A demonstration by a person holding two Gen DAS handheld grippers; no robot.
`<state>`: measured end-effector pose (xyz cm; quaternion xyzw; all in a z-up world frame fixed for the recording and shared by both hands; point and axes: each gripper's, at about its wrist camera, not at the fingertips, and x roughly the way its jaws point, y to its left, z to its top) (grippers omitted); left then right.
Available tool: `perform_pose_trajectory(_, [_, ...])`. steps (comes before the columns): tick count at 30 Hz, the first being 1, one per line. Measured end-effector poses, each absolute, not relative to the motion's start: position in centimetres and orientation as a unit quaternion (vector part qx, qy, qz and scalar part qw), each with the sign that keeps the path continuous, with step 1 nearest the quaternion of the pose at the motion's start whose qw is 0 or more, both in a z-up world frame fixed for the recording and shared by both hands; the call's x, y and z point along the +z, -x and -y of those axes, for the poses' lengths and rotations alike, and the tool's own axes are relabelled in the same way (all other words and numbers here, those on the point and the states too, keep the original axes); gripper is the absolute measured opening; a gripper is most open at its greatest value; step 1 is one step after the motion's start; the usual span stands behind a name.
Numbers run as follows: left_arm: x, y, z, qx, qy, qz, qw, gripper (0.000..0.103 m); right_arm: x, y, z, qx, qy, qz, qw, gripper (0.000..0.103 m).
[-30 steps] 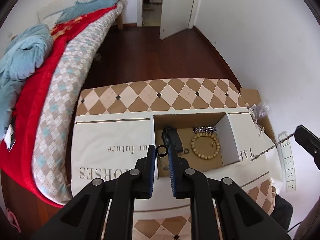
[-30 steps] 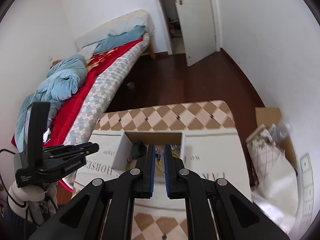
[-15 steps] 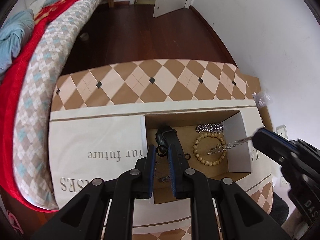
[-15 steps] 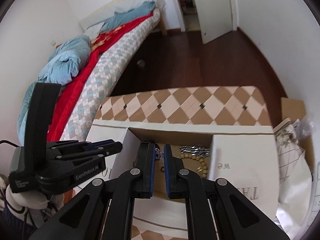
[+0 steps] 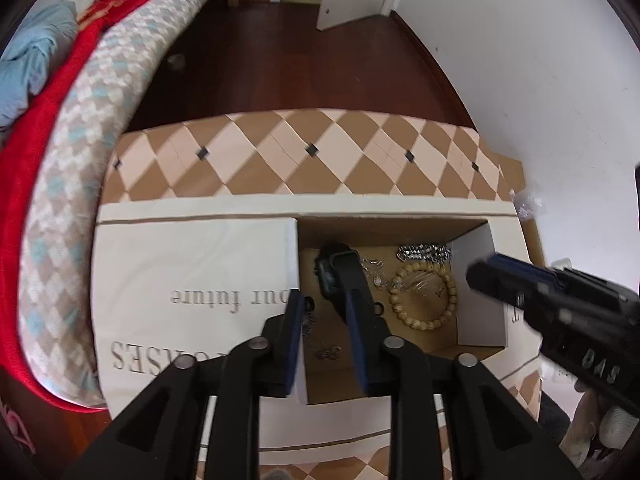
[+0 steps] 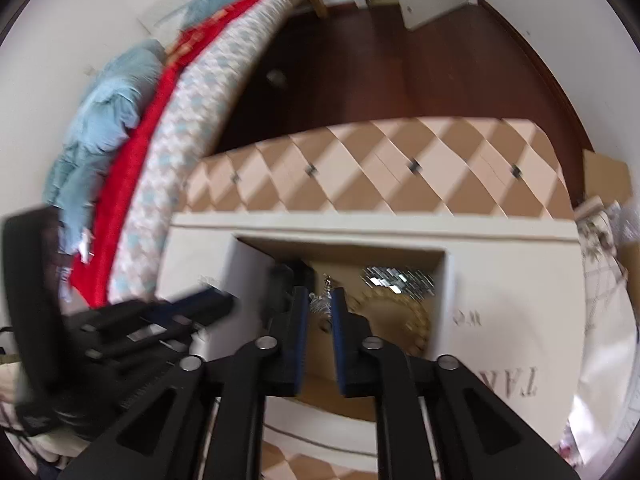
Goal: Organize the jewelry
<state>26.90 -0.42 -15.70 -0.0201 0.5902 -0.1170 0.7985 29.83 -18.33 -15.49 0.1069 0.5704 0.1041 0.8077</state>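
Note:
An open cardboard box [image 5: 478, 280] sits on a checked table. Inside lie a wooden bead bracelet [image 5: 423, 301], a silver link bracelet [image 5: 424, 252], a black watch [image 5: 332, 268], a thin silver chain [image 5: 374, 274] and another chain [image 5: 320, 344]. My left gripper [image 5: 322, 300] is open over the box's left edge, empty. My right gripper [image 6: 320, 298] is open a little over the box [image 6: 448, 300], with the thin chain [image 6: 326, 300] lying just beyond its tips. It also shows in the left wrist view [image 5: 560, 312], at the box's right wall.
The box flaps [image 5: 192, 280] lie spread on the checked table [image 5: 312, 156]. A bed with red and blue covers [image 5: 60, 120] stands to the left. Dark wood floor [image 5: 320, 68] and a white wall [image 5: 540, 60] lie beyond. A bag [image 6: 604, 320] sits to the right.
Both grippers moved down toward the box and opened. The left let go of the small dark ring; the right let go of the thin chain, which now lies in the box.

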Motion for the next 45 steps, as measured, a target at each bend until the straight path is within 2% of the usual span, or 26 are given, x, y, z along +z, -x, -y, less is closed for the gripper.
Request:
perform_pose_trajectory(1, [-15.2,-26.7,0.2,-0.107,0.015,-0.582,0.806,0.033,-15.3,-29.4,18.5,0.099,-0.103,-0.569,0.810,0.051])
perform_pose_trajectory(2, [-14.8,-26.5,0.0,-0.101,0.013,-0.577,0.811,0.036,-15.1,-29.0,18.7,0.096,-0.097,-0.566,0.813,0.059])
perform_pose_trajectory(4, [-13.8,-25.9,-0.5,-0.078,0.005,-0.559,0.825,0.049,-14.4,-28.0,18.8,0.085,-0.078,-0.560,0.821,0.061])
perform_pose_trajectory(5, [-13.3,-25.5,-0.8,-0.067,-0.002,-0.551,0.832,0.054,-14.0,-27.5,18.8,0.074,-0.064,-0.557,0.825,0.065])
perform_pose_trajectory(6, [-12.9,-25.1,-1.0,-0.058,-0.007,-0.542,0.838,0.064,-13.7,-26.9,18.9,0.059,-0.051,-0.554,0.829,0.069])
perform_pose_trajectory(7, [-12.6,-24.8,-1.2,-0.049,-0.010,-0.536,0.843,0.072,-13.6,-26.3,18.8,0.045,-0.036,-0.551,0.833,0.079])
perform_pose_trajectory(8, [-12.1,-24.1,-1.4,-0.036,-0.019,-0.525,0.850,0.076,-13.5,-25.8,18.8,0.027,-0.021,-0.548,0.836,0.090])
perform_pose_trajectory(10, [-11.8,-23.3,-1.5,-0.024,-0.037,-0.517,0.855,0.093,-13.7,-24.8,18.9,0.007,-0.012,-0.547,0.837,0.100])
perform_pose_trajectory(12, [-11.9,-22.5,-1.4,-0.012,-0.059,-0.514,0.856,0.101,-14.1,-24.1,18.8,-0.008,-0.004,-0.550,0.835,0.103])
perform_pose_trajectory(18, [-12.2,-20.8,-1.1,0.000,-0.067,-0.516,0.854,0.102,-14.5,-22.3,19.0,-0.051,0.006,-0.544,0.837,0.103])
perform_pose_trajectory(25, [-10.7,-18.6,-0.3,0.000,-0.059,-0.509,0.859,0.102,-11.7,-19.7,19.3,-0.062,-0.004,-0.524,0.850,0.103])
perform_pose_trajectory(45, [1.3,-6.1,-2.1,0.001,-0.010,-0.431,0.902,0.102,2.2,-6.2,17.9,-0.064,0.003,-0.413,0.908,0.103])
